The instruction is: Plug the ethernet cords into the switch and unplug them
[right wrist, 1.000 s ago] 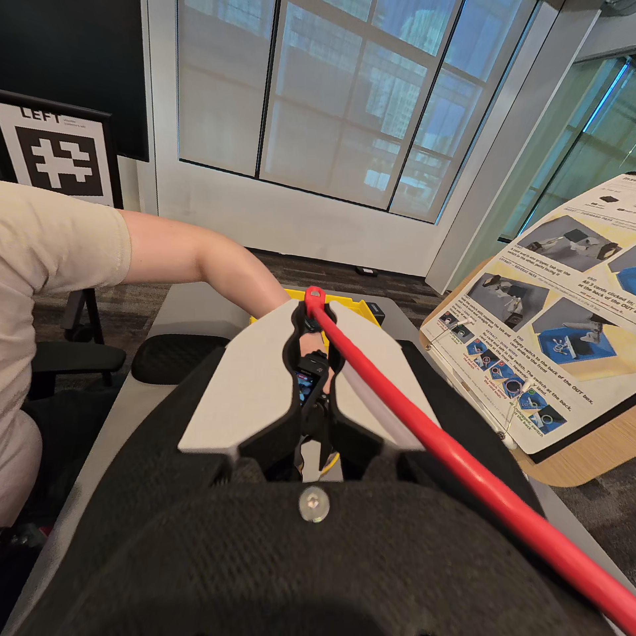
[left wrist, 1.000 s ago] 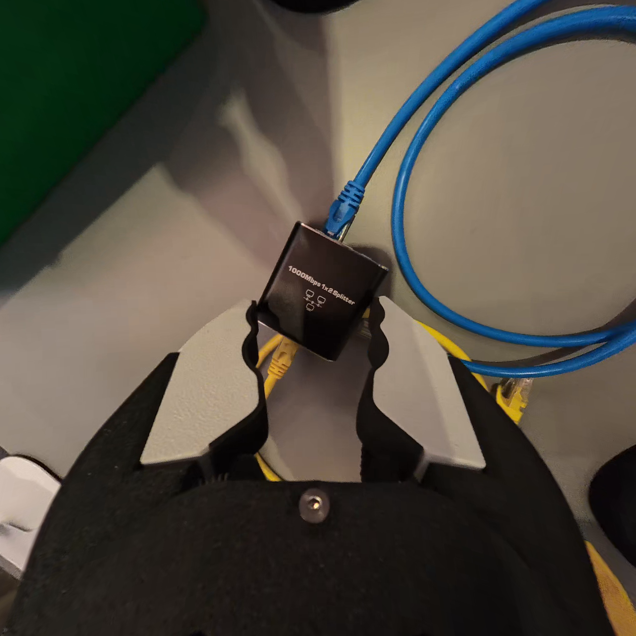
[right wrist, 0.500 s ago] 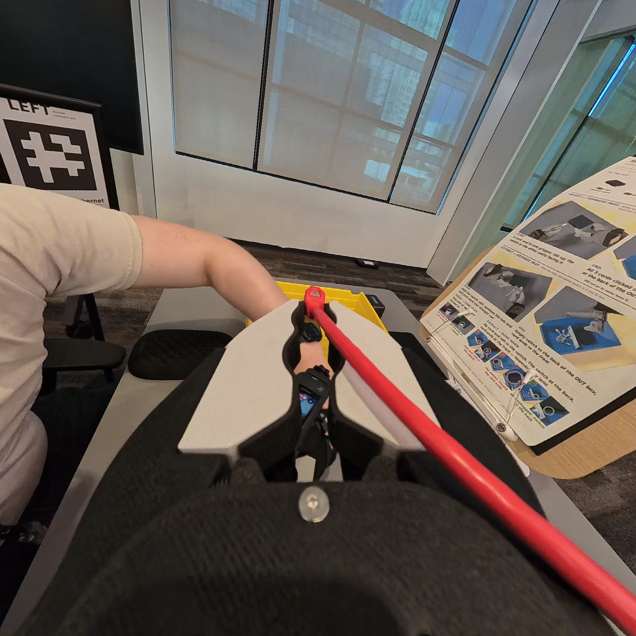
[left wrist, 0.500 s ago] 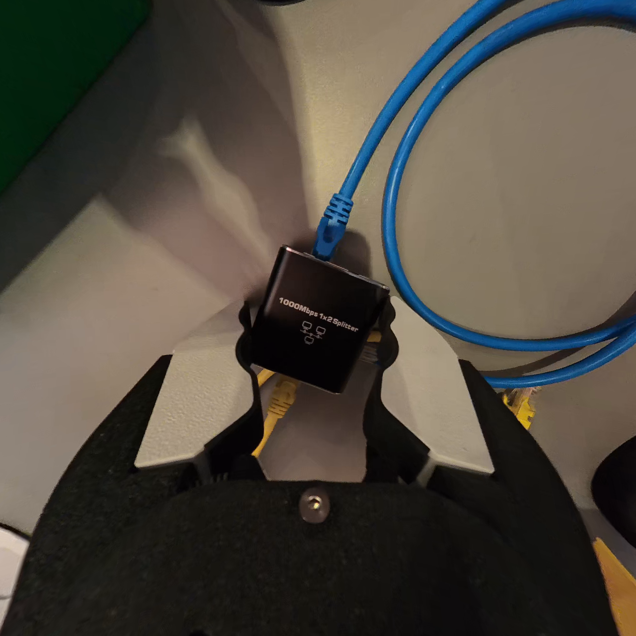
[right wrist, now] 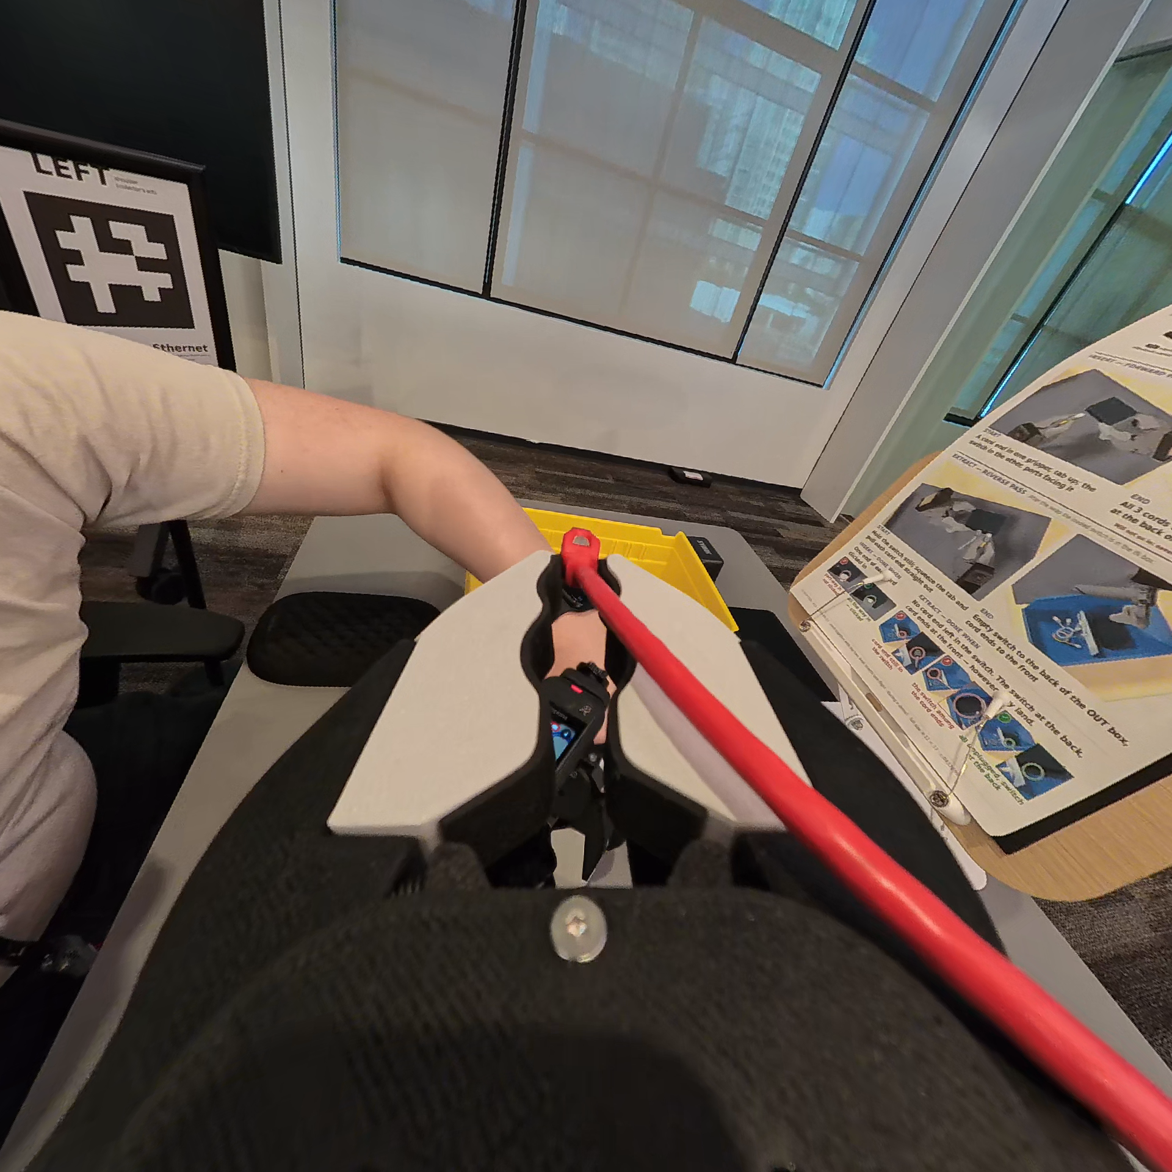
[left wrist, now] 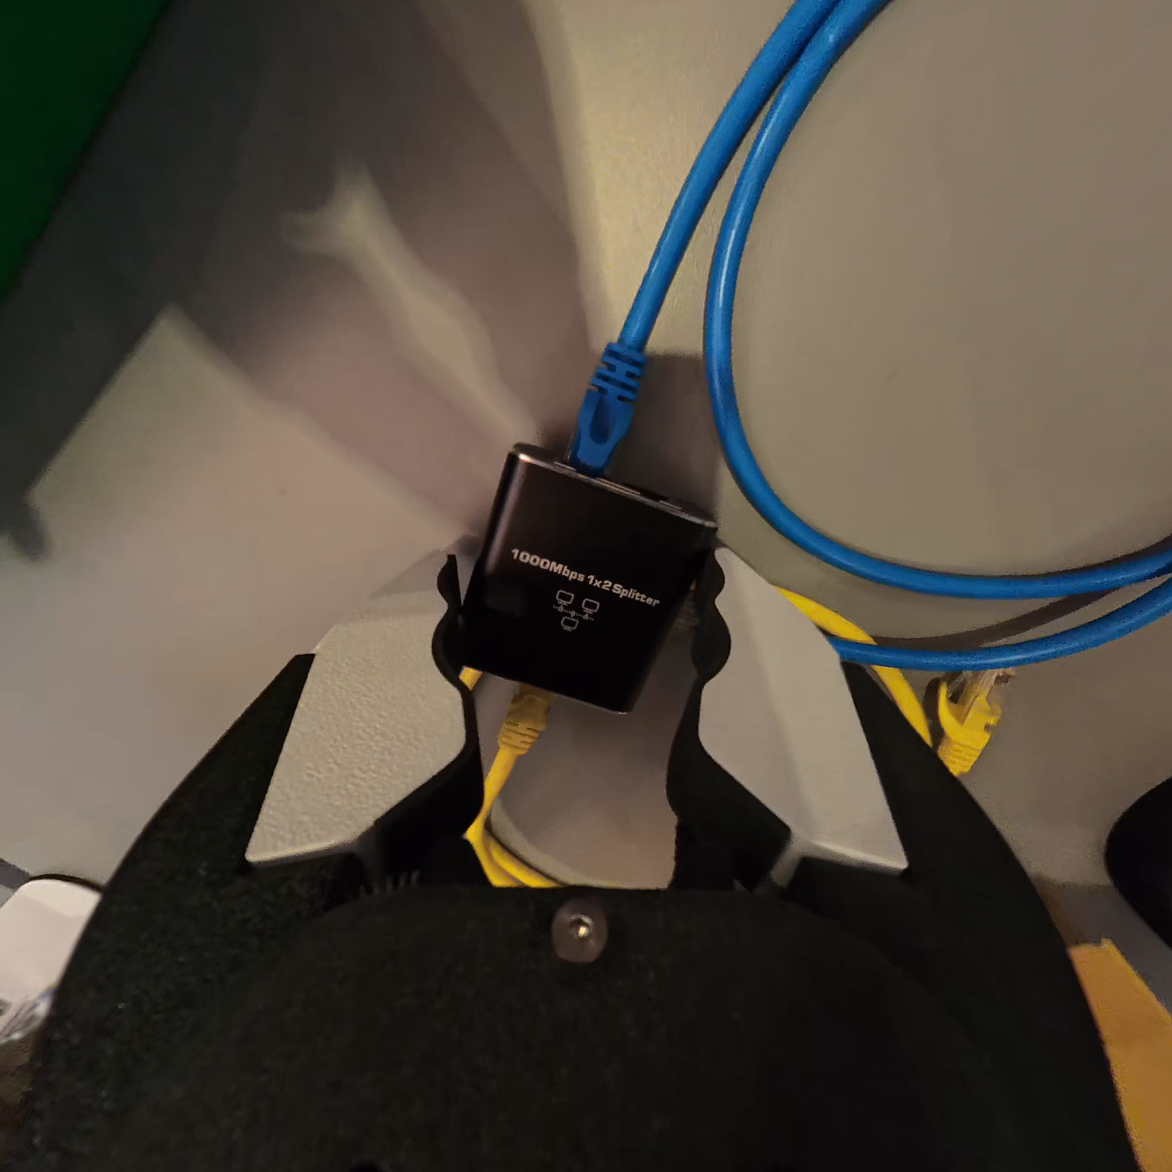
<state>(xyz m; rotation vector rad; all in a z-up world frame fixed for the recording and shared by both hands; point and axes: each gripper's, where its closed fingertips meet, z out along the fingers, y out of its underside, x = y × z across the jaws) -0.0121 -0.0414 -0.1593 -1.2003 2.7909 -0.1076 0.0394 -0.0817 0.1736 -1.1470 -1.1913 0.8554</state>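
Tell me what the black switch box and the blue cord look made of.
The switch looks like metal or hard plastic with a smooth, glossy dark finish: crisp edges and a soft sheen on top; the pictures cannot settle which. The blue cord looks like flexible plastic-jacketed cable, smooth with a slight shine, and has a ribbed moulded boot where it enters the switch.

Our left wrist camera looks steeply down, close over the grey table (left wrist: pixel 190 634). Our right wrist camera faces level toward windows (right wrist: pixel 634 158) at 12 o'clock. We share only that table (right wrist: pixel 266 748).
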